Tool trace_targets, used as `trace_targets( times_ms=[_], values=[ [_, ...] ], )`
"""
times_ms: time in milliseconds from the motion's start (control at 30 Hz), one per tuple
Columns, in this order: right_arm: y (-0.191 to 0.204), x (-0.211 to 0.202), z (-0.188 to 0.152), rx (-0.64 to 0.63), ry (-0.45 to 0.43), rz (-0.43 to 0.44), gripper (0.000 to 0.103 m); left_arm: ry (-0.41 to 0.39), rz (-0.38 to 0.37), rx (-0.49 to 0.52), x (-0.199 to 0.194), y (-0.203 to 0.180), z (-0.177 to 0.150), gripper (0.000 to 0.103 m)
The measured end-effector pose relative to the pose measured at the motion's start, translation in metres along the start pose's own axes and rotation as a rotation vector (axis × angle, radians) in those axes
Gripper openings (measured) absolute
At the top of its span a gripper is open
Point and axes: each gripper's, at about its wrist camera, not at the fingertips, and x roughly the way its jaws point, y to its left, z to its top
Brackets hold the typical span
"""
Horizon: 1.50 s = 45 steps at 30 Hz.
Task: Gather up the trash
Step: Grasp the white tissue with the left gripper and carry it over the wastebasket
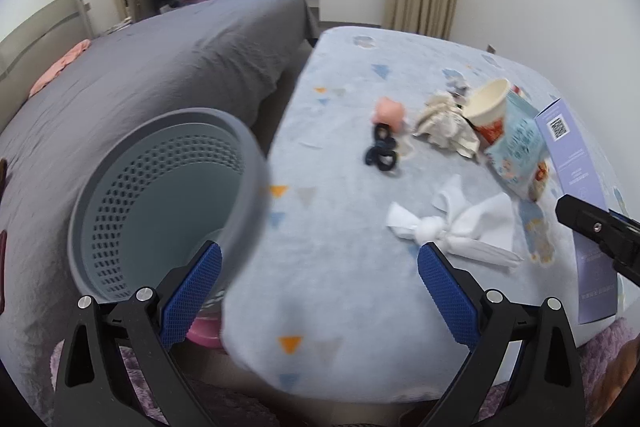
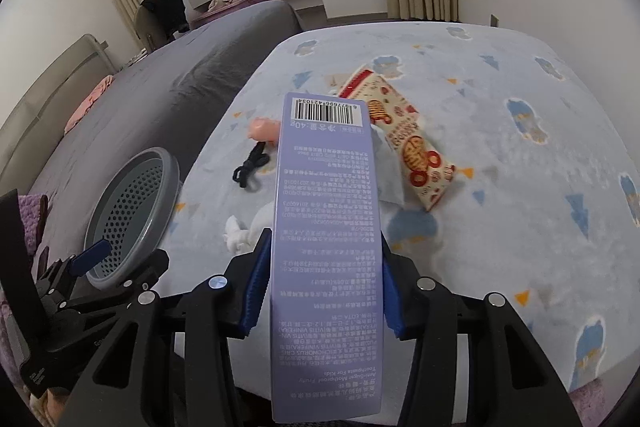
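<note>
1. Toothpaste box (image 2: 326, 247), lilac, barcode end up-frame: clamped lengthwise between the blue pads of the right tool (image 2: 322, 291), centre of the right wrist view.
2. Left tool (image 1: 320, 291): jaws wide apart, nothing between them, bottom of the left wrist view.
3. Grey mesh bin (image 1: 168, 195) sits left-centre, rim just above the left pad.
4. On the blue patterned bed (image 1: 340, 131), right half: knotted white tissue (image 1: 452, 227), black hair ties (image 1: 380, 151), paper cup (image 1: 488, 107), snack packet (image 2: 404, 143).

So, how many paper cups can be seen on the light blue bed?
1. The paper cup lies tilted near the crumpled paper, behind the snack bag. Others may be hidden.
</note>
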Motion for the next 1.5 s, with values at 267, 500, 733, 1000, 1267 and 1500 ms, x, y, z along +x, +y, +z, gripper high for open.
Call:
trace_targets(
  times_ms=[267, 500, 733, 1000, 1267, 1500],
  values=[
    [-0.044, -0.013, -0.015, 0.064, -0.012, -0.035, 0.047, 0.018, -0.089, 0.066, 0.015, -0.045, 0.006, 0.097],
    [-0.068, -0.008, -0.021, 0.109, 0.000, -0.025, 0.047, 0.050, -0.141, 0.076, 0.035, -0.068, 0.013, 0.097],
    [-0.074, -0.002, -0.023, 0.124, 0.010, -0.009, 0.047, 0.106, -0.155, 0.067, 0.068, -0.073, 0.012, 0.096],
    [-0.073, 0.006, -0.024, 0.126, 0.025, 0.006, 0.047, 0.128, -0.167, 0.086, 0.073, -0.072, 0.008, 0.040],
    [-0.059, 0.000, -0.024, 0.101, 0.023, 0.004, 0.047, 0.074, -0.151, 0.076, 0.044, -0.054, 0.006, 0.037],
    [-0.025, -0.006, -0.020, 0.045, 0.008, 0.024, 0.047, -0.002, -0.099, 0.035, 0.003, -0.013, 0.005, 0.037]
  ],
)
